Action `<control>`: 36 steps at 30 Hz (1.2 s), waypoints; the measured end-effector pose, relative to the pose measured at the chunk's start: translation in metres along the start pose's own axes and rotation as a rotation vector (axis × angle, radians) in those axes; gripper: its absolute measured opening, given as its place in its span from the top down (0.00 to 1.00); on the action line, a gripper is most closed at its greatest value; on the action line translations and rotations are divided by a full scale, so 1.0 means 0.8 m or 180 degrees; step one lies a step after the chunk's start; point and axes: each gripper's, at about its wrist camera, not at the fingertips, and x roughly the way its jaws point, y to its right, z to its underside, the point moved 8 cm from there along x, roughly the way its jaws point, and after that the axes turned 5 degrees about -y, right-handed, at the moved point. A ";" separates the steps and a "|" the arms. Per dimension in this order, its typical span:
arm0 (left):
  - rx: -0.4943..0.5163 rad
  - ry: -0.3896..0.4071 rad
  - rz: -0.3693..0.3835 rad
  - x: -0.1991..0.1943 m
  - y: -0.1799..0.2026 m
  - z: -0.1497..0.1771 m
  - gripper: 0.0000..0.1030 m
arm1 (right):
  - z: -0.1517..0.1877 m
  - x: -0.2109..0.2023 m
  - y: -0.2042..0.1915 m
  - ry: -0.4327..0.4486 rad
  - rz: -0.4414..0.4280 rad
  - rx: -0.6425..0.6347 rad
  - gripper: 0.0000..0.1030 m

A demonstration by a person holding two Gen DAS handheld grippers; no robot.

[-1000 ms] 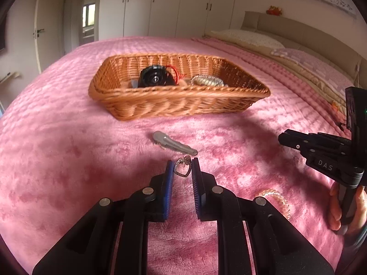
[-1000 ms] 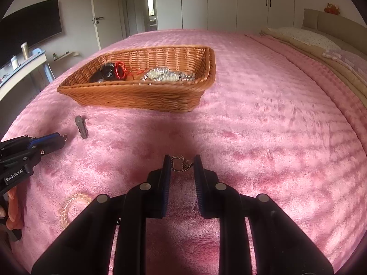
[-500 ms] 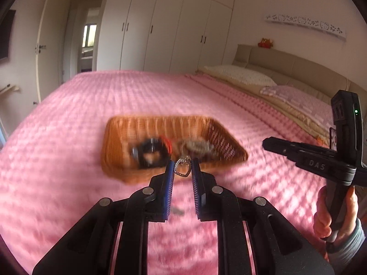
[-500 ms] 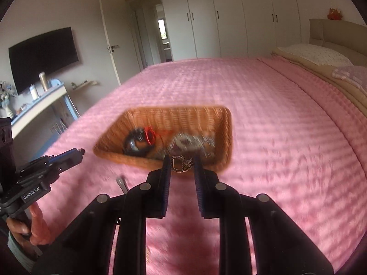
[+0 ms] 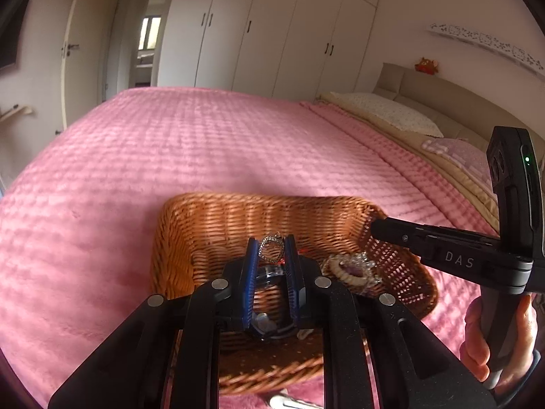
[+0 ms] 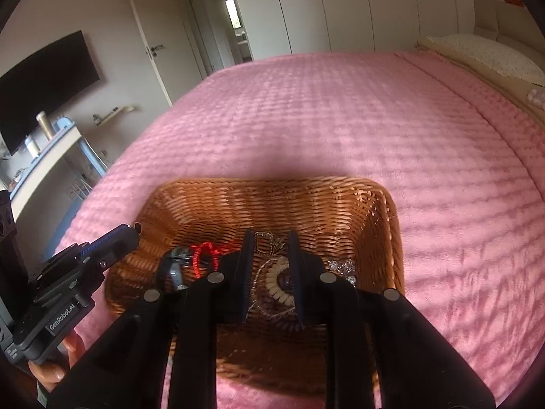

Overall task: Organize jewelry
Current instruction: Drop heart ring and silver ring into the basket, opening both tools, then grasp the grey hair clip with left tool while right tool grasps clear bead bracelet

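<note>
Left wrist view: the left gripper (image 5: 271,250) hung above a woven wicker basket (image 5: 190,225) on a pink ribbed bedspread (image 5: 170,143). Its 2 blue-padded fingers (image 5: 251,262) stood narrowly apart, pinching a sparkling heart-shaped pendant (image 5: 270,248).

Right wrist view: the right gripper (image 6: 270,248) also hovered over the basket (image 6: 340,204). Its fingers (image 6: 247,259), narrowly parted, gripped a small metal charm (image 6: 264,240) above a beaded bracelet (image 6: 277,283).

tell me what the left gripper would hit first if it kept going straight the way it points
Probably the far inner wall of the wicker basket. The left gripper, shut on a heart pendant, points across the basket's interior; depth is hard to judge.
</note>
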 end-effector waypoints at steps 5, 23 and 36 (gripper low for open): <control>-0.0083 -0.0106 -0.0005 0.023 -0.013 0.013 0.86 | 0.010 0.038 0.007 -0.0226 -0.0003 0.0036 0.83; -0.0283 0.0109 0.0092 -0.035 -0.015 0.015 0.62 | 0.026 0.002 -0.007 -0.0115 0.0013 -0.0057 0.60; -0.0425 0.0071 0.0164 -0.140 0.013 0.111 0.62 | 0.169 -0.115 -0.032 0.0005 -0.0029 -0.0122 0.60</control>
